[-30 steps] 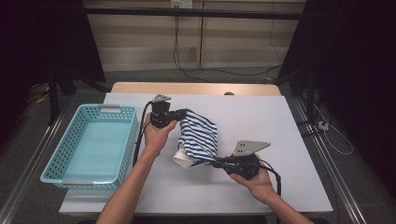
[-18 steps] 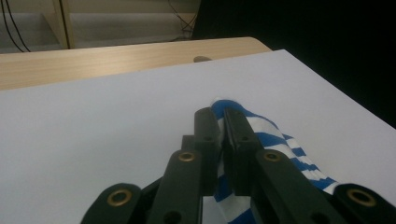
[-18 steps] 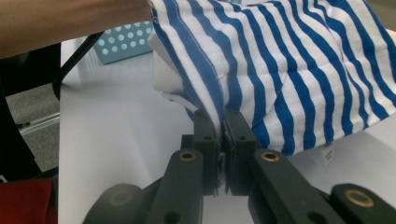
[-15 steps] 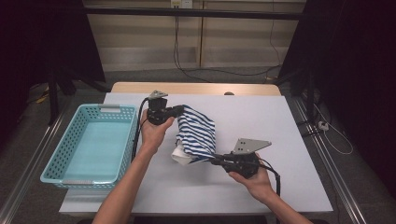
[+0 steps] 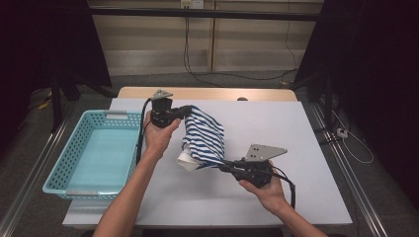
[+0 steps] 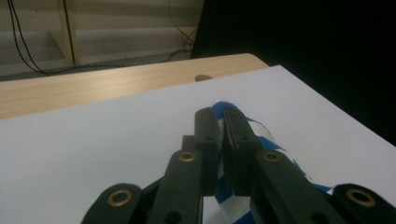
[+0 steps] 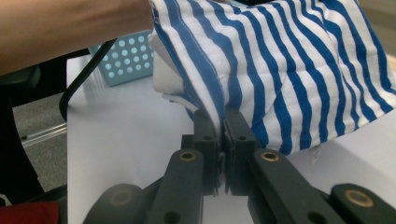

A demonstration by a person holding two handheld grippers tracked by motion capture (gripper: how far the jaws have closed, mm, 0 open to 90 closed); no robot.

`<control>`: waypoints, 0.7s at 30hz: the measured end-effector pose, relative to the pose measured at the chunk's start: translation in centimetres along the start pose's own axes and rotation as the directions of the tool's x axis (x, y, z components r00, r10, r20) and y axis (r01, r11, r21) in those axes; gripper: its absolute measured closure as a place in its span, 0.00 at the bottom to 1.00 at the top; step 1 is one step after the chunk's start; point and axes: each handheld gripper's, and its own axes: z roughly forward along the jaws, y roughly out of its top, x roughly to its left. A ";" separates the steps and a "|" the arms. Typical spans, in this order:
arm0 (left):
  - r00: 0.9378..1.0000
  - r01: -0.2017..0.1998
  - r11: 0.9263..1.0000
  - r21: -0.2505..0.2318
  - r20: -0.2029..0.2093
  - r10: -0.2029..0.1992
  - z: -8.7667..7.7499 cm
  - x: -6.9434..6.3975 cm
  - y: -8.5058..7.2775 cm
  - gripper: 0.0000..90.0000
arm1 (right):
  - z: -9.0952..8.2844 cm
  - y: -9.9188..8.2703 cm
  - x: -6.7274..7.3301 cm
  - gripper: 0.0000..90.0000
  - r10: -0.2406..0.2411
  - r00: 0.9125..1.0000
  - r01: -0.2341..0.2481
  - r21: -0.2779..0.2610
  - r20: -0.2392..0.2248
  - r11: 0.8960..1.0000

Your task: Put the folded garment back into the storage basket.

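Blue-and-white striped cotton garment (image 5: 203,138) hangs between both grippers, lifted just off the white counter (image 5: 296,143). Left gripper (image 5: 184,111) fingers pinch its far top edge; right gripper (image 5: 223,166) fingers pinch the near lower edge. Likely step: carry it to the turquoise perforated plastic basket (image 5: 74,153) at left. Keep both pinches tight, move hands together, clear the rim.
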 end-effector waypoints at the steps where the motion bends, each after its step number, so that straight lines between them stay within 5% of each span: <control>1: 1.000 -0.001 1.000 -0.001 0.001 0.001 -0.1 0.0 0.1 0.95 | 0.1 0.2 0.1 0.95 -0.001 1.000 0.001 -0.008 -0.002 1.000; 21: 0.999 -0.008 1.000 -0.029 -0.042 0.007 -2.8 0.9 1.0 0.95 | 1.0 2.3 1.0 0.95 -0.048 0.999 0.047 -0.036 -0.026 0.998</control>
